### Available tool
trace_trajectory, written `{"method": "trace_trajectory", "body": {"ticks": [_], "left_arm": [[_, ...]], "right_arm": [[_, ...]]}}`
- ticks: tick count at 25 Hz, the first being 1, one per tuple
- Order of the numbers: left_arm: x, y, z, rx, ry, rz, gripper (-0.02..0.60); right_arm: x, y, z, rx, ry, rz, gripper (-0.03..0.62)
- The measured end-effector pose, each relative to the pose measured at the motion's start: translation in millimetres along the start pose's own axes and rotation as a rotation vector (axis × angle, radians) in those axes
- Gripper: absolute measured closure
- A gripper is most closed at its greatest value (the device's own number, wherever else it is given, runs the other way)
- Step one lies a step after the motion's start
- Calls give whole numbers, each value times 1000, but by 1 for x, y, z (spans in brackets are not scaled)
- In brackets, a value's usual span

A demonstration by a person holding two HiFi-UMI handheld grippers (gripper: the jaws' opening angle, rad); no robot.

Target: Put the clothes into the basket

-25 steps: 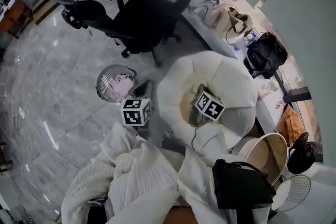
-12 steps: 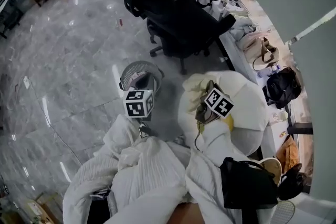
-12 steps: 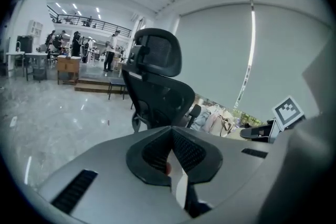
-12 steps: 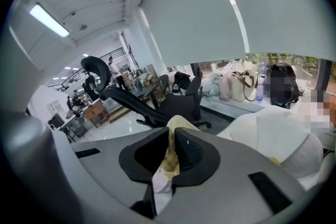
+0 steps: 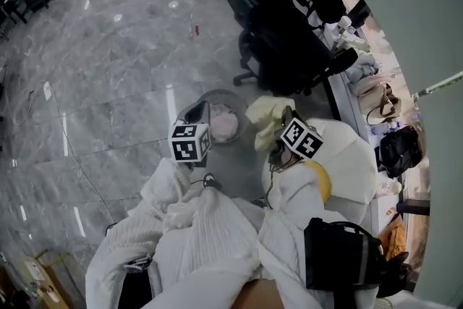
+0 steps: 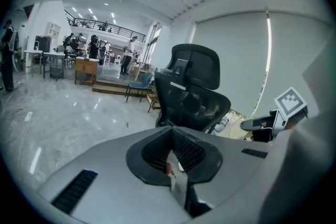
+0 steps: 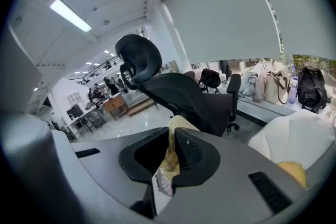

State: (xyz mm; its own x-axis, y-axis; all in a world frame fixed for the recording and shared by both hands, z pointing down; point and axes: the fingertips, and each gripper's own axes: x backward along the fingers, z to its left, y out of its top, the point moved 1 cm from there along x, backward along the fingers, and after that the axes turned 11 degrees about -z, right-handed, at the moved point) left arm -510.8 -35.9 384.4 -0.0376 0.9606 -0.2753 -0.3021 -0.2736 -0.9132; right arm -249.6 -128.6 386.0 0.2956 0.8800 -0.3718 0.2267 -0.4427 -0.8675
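Observation:
A round grey mesh basket stands on the floor with a pink garment inside. My right gripper is shut on a pale yellow cloth, which hangs just right of the basket. In the right gripper view the cloth is pinched between the jaws of the right gripper. My left gripper is at the basket's left rim. In the left gripper view the left gripper has its jaws together, with no garment between them.
A white beanbag sits at the right with a yellow patch on it. A black office chair stands behind the basket. Bags line a ledge at the far right, and a black bag is near me. Grey marble floor spreads left.
Both grippers have moved off the beanbag toward the basket. The yellow cloth has come up from the beanbag with the right gripper. The basket now lies between the two grippers.

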Motion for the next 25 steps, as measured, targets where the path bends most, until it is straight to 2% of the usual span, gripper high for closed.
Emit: {"method": "trace_trajectory", "body": {"ticks": [4,9,16,18,25], "left_arm": [[13,6,40,16,55,-9,575],[28,9,68,56,123,-32,575],[32,-8,85,72,153,5,575],[30,-14,87,87,155,16,575],[4,-41,101,67,148,80,575]], "right_arm": [[-15,-12,52,23,75,24,549],[-28,-31,96,61,152,75,549],[-40,-66,129,44,217,144,549],[-43,-76,130,54,215,165,549],[-78,-111,133,58,205,235,549]]}}
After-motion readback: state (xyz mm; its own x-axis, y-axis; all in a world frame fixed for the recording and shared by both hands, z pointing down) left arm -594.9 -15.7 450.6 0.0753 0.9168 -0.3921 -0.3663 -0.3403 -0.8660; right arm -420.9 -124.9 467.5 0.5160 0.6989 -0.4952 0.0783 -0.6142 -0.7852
